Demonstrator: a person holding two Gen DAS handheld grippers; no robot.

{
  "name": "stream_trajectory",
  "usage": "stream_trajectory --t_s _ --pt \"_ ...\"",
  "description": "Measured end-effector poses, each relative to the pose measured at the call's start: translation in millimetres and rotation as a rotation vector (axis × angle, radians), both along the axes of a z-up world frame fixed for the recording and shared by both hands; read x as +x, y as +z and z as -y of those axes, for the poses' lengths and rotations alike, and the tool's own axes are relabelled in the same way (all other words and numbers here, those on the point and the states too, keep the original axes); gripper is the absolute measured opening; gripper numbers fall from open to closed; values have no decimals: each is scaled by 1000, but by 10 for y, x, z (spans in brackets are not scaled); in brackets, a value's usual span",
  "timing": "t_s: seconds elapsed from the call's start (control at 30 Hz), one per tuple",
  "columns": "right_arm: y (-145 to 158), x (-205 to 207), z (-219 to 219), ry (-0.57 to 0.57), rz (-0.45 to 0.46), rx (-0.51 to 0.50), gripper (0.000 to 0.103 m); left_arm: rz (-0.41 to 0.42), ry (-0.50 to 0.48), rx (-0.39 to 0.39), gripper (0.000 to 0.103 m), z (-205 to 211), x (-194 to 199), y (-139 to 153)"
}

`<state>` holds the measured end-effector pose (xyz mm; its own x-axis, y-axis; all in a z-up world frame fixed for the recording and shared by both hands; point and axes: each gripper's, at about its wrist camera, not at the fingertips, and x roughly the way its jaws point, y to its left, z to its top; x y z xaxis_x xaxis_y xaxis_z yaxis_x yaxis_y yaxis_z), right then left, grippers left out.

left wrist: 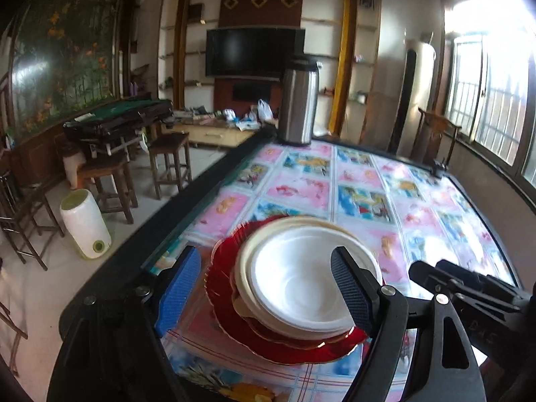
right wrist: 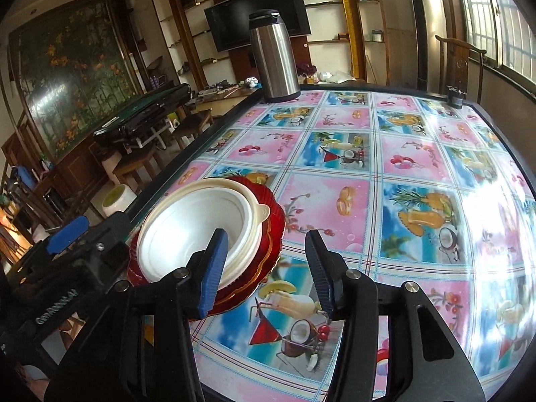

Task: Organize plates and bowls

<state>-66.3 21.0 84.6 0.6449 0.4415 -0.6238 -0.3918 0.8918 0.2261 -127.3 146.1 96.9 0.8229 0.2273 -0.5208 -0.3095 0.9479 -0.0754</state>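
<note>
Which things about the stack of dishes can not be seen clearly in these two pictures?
- Red plates: their number; left wrist view is blurred, white bowls cover them.
- Stack's near edge: the right gripper finger hides it in the right wrist view.
- Left gripper: only one blue pad shows there.

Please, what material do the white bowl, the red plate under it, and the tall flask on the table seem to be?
White bowl: probably foam or thin plastic, matte, with a soft moulded rim.
Red plate: looks like glossy, slightly translucent plastic or glass with a scalloped edge; I cannot tell which.
Tall flask: brushed stainless steel with soft reflections and a black, likely plastic, lid.
</note>
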Motion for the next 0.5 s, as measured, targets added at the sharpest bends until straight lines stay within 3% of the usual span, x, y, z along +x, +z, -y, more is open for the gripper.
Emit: stream_trajectory --t_s 0.1,0.3,0.5 --pt "0 -22 6 3 -3 10 48 7 9 91 80 82 3 79" --pt "49 -82 -41 13 28 -5 48 43 -17 194 85 239 -21 178" --pt "40 -90 -21 8 21 -13 48 67 -45 146 86 217 -53 162"
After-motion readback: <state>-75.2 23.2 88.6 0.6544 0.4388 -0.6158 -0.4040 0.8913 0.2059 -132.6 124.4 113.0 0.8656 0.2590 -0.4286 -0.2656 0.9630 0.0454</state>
